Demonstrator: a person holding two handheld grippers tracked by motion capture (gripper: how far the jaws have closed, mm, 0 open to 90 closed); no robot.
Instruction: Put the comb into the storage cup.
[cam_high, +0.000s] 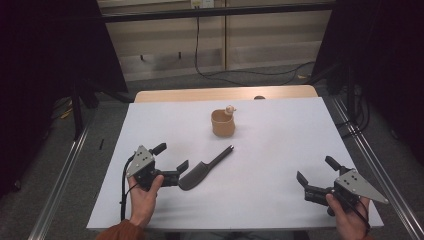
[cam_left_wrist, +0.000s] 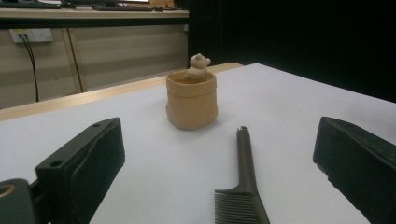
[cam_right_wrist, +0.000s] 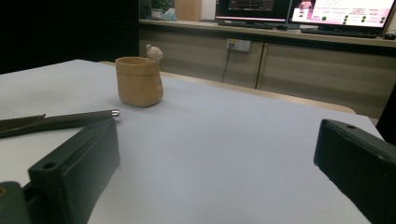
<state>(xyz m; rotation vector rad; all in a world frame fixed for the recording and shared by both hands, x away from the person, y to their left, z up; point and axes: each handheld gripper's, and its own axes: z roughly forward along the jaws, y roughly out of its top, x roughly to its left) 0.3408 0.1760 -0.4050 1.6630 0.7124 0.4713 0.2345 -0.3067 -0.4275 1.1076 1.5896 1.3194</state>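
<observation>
Comb (cam_high: 202, 170) lay flat on surface (cam_high: 280, 165), looked light, stiff, thin; probably best pinched at handle. Left gripper (cam_high: 172, 157) & right gripper (cam_high: 315, 170) jaws both released.

L gripper (cam_high: 171, 157) & R gripper (cam_high: 315, 169): jaws wide.

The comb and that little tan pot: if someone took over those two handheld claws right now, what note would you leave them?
Left gripper: open, holding nothing, right beside the toothed end of the comb.
Right gripper: open, holding nothing, apart from everything at the table's near right.
The comb lies flat, handle pointing toward the tan pot, which stands upright farther back with a small figure on its rim.
Done: nothing gripped yet.
Left: probably close the left gripper on the comb; it likely goes to the pot.
</observation>
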